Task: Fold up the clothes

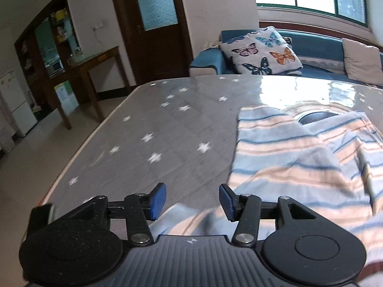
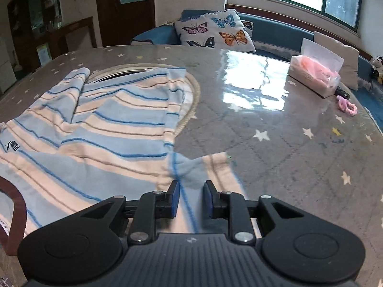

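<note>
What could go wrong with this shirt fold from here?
1. The striped shirt lies rumpled, one sleeve doubled over; the next fold may lock in creases.
2. The right gripper stands open over a loose sleeve flap that looks unheld; closing may catch only an edge.
3. The glossy table cover may let the cloth slide.

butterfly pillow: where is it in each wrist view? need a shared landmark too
Left wrist: butterfly pillow sits upper centre-right, on the blue sofa behind the table's far edge.
Right wrist: same pillow sits upper centre, again behind the far edge.
Shared landmark: the striped shirt, right in the left view, left in the right view.
</note>
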